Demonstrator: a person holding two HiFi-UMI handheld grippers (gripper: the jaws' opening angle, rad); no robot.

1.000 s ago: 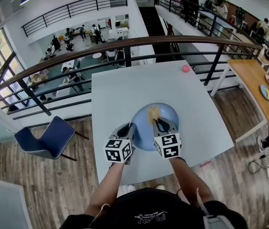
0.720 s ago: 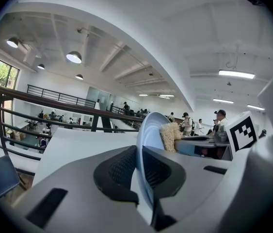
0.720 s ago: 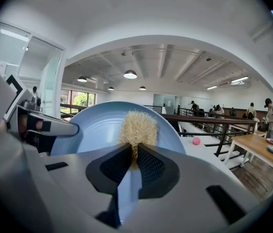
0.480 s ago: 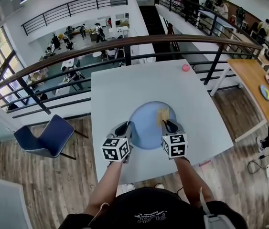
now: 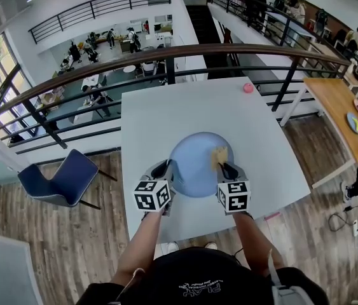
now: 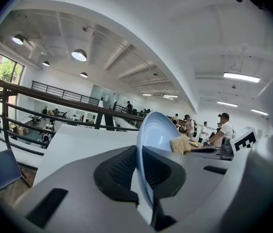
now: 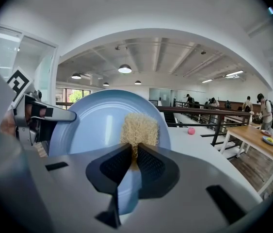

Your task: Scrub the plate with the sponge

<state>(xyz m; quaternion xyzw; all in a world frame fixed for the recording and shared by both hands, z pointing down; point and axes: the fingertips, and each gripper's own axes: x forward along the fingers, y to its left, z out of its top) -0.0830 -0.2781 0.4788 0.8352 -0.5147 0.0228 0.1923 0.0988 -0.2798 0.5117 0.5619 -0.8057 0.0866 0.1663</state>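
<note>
The blue plate is held by its left rim in the left hand-held gripper. The jaws are squeezed tight on the rim, likely so that the plate is not pushed away over the white table when it is rubbed. The yellow sponge is pinched in the right hand-held gripper. It is laid on the right side of the plate's face, so dirt can be scrubbed off there.

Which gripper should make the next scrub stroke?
Right: the right gripper holds the sponge on the plate; the left gripper is clamped on the plate's rim, steadying it.
</note>
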